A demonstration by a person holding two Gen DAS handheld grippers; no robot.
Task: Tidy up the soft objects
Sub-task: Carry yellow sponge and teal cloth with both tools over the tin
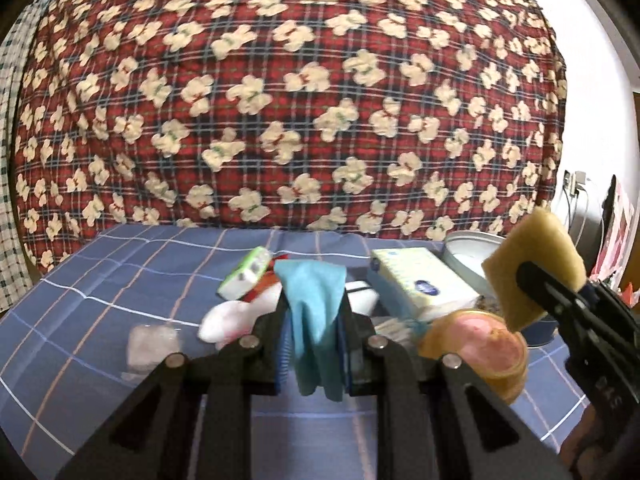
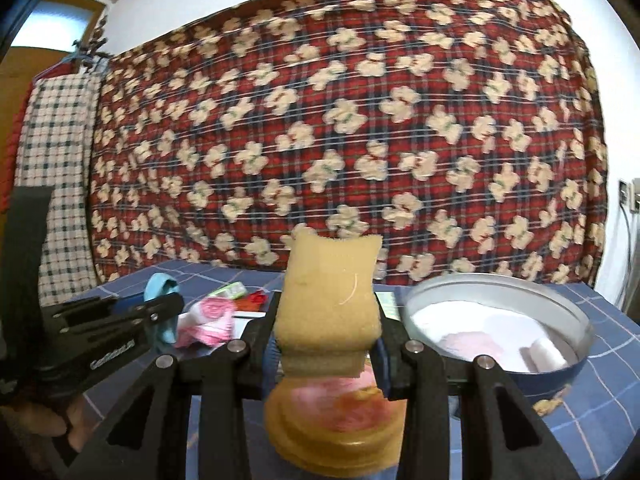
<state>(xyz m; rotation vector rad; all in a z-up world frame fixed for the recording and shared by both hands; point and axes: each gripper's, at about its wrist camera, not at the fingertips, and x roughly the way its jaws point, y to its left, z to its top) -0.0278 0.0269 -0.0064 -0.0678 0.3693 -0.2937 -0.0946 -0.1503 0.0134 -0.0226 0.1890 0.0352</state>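
On my left, a clear packet point(image 1: 154, 346) lies on the blue checked tabletop point(image 1: 100, 280), then white-and-pink socks point(image 1: 230, 320) and a green-and-white pack point(image 1: 246, 272), all loose. My left jaws point(image 1: 314, 344) are clenched on a blue cloth point(image 1: 314, 312), which hangs free above the tabletop. Behind it sits a tissue pack point(image 1: 420, 280), not yet sorted. Low between my two arms there's an amber, pink-centred round thing point(image 2: 336, 412), blurred; I can't tell what it is.

Further right, my right jaws point(image 2: 326, 354) are grasping a tan sponge point(image 2: 330, 300), held upright, clear of the surface and just left of the basin point(image 2: 560, 308). That grey-rimmed basin already has white and pale pink soft things point(image 2: 480, 340) lying in it, so some of the sorting looks done.

My read: I'm mid-job. Two items are in the air, probably bound for the basin, and at least the socks, packs and packet wait on the tabletop.
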